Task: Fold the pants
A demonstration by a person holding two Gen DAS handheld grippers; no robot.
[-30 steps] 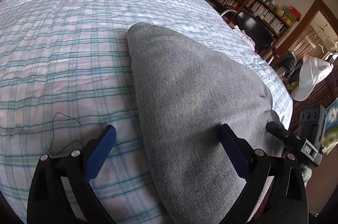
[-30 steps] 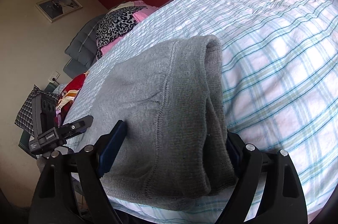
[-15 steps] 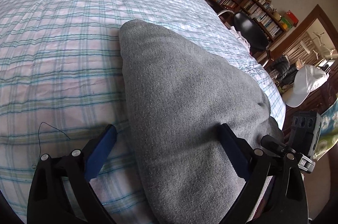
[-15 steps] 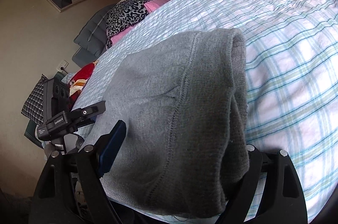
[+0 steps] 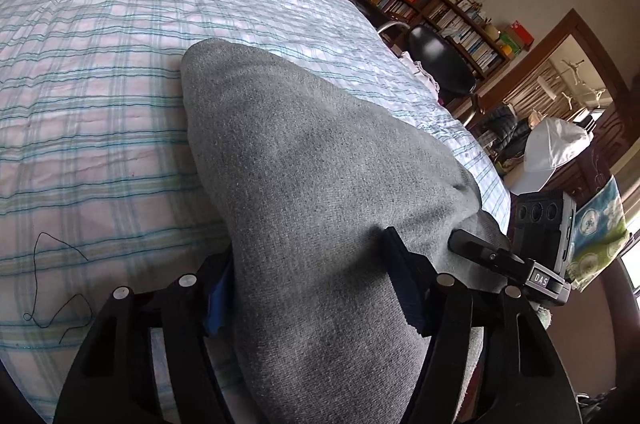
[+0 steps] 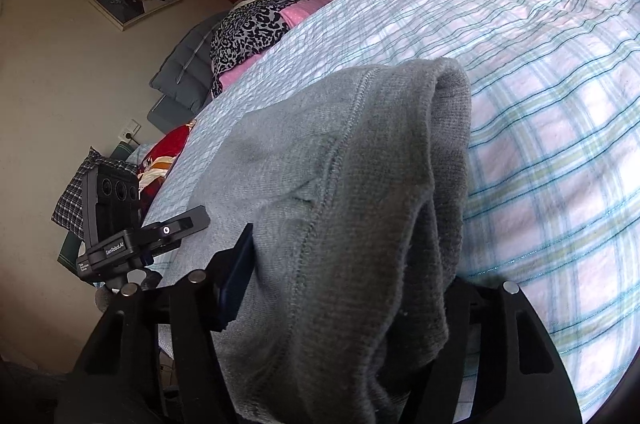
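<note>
Loose thread (image 5: 56,288): it lies on the sheet just left of your left gripper, clear of the cloth; keep the left finger off it so that it does not drag along.

Left gripper (image 5: 308,288): its jaws are closing with the near edge of the pants between them. The blue pads already sit against the cloth on both sides and the fabric bunches at the right one, so you seem to have a pinch, though not yet a firm one. Finish the squeeze before you lift.

Pants (image 5: 320,183): a grey knit bundle, already doubled over, lying on the plaid bed sheet (image 5: 100,103) near the edge closest to you, its far end tapering toward the middle of the bed.

Seam side (image 6: 340,159): here the stitched seam and a thick rolled hem face up. Catch every layer of that roll, or the under layers will probably slip out as you lift.

Right gripper (image 6: 348,288): its jaws are closing too, with the cloth filling the gap. The left pad presses the fabric; the right finger is hidden under the hem, so how well it bites you cannot tell from here.

Next move, as I judge it: raise both ends together, level, and carry them toward the far end so the fold lands square.
</note>
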